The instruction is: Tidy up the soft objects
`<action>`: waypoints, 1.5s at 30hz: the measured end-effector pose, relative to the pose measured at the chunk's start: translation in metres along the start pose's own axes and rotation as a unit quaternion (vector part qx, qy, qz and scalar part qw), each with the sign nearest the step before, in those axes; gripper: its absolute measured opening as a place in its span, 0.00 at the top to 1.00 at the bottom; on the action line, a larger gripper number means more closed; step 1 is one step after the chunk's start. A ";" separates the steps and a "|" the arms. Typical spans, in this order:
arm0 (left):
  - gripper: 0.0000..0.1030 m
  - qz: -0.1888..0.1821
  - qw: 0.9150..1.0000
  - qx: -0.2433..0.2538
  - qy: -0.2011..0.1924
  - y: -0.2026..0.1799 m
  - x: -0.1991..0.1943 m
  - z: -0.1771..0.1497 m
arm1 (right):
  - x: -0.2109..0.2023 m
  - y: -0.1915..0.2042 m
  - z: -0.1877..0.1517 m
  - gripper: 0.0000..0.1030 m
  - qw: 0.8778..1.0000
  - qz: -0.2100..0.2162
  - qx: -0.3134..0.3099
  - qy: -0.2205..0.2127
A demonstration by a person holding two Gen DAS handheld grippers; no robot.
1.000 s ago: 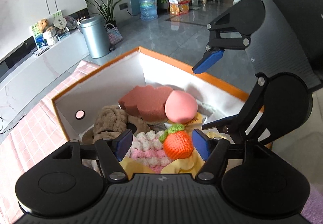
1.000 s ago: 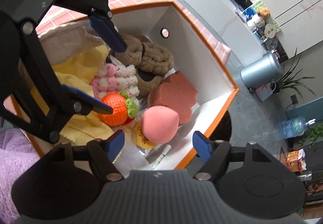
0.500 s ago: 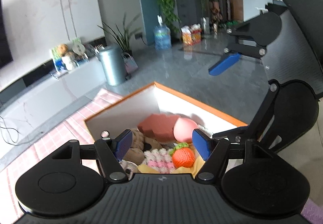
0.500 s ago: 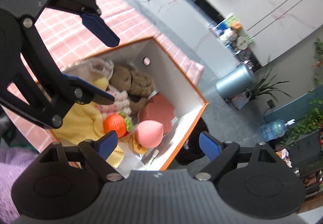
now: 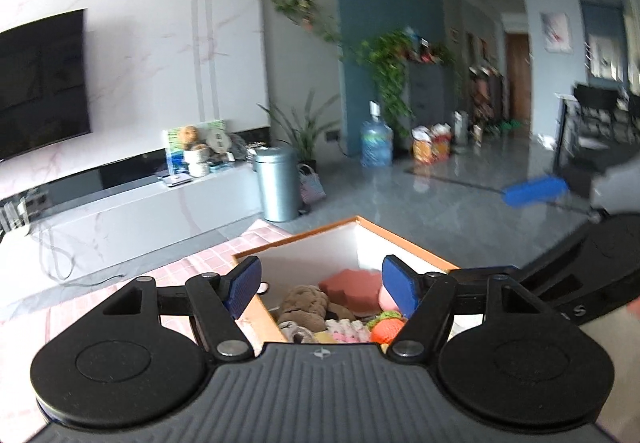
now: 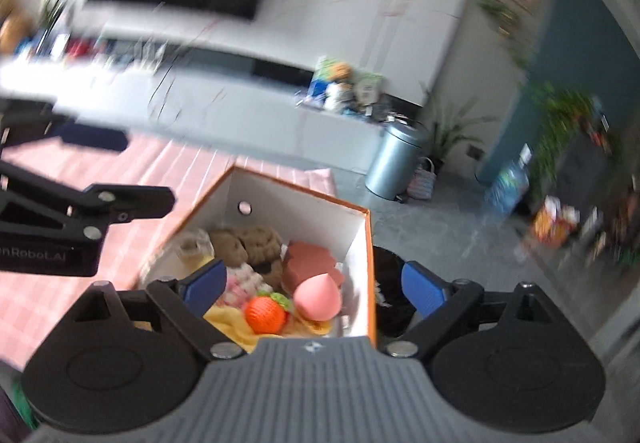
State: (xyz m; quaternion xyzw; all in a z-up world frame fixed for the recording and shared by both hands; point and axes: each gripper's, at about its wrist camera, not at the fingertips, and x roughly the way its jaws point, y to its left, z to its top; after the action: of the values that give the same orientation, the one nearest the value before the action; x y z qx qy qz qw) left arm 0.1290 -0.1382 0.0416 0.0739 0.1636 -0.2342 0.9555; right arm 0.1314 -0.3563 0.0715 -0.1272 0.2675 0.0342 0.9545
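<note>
Your table point(image 6: 168, 167) wears a pink checked cloth point(image 5: 208, 263), and the orange-rimmed white box point(image 6: 366, 243) sits directly on it near a far corner, with purple fabric point(image 6: 8, 415) at the near edge.

1. The left wrist view looks out over the orange-edged box point(image 5: 404, 239) from just behind it, facing the living room nearly level;
2. The right wrist view stands above the same box point(image 6: 366, 243), tilted down into it, blurred;
3. Both share the box, the metal bin point(image 5: 277, 185) point(image 6: 396, 159) and the TV wall.
</note>
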 end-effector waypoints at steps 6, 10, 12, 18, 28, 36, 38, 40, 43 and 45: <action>0.17 0.047 0.998 -0.038 -0.026 0.005 -0.014 -0.011 | -0.016 0.016 -0.025 0.07 0.996 -0.031 0.072 -0.051; 0.15 0.078 0.996 -0.025 -0.042 0.007 -0.025 -0.021 | -0.027 0.037 -0.045 0.05 0.990 -0.057 0.092 -0.092; 0.12 0.091 0.994 -0.015 -0.051 0.005 -0.030 -0.027 | -0.031 0.045 -0.056 0.04 0.986 -0.077 0.099 -0.108; 0.12 0.110 0.993 -0.005 -0.049 -0.001 -0.037 -0.042 | -0.037 0.065 -0.078 0.03 0.980 -0.109 0.102 -0.136; 0.11 0.129 0.991 -0.032 -0.022 0.003 -0.037 -0.067 | -0.030 0.070 -0.095 0.03 0.976 -0.134 0.103 -0.136; 0.10 0.136 0.988 -0.067 0.014 0.013 -0.038 -0.090 | -0.019 0.076 -0.109 0.03 0.978 -0.124 0.117 -0.121; 0.10 0.139 0.987 -0.074 0.018 0.015 -0.037 -0.093 | -0.017 0.081 -0.114 0.03 0.979 -0.125 0.108 -0.119; 0.10 0.140 0.987 -0.079 0.021 0.017 -0.037 -0.095 | -0.013 0.085 -0.115 0.03 0.982 -0.119 0.098 -0.112; 0.10 0.146 0.985 -0.090 0.031 0.020 -0.037 -0.099 | -0.009 0.088 -0.119 0.03 0.984 -0.111 0.091 -0.101; 0.10 0.153 0.983 -0.096 0.037 0.020 -0.038 -0.102 | -0.008 0.089 -0.120 0.03 0.985 -0.109 0.090 -0.096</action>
State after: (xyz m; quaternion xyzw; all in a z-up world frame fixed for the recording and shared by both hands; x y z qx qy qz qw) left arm 0.0782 -0.0827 -0.0396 0.0149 0.2074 -0.0652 0.9760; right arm 0.0522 -0.3019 -0.0434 -0.0649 0.1608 -0.0818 0.9815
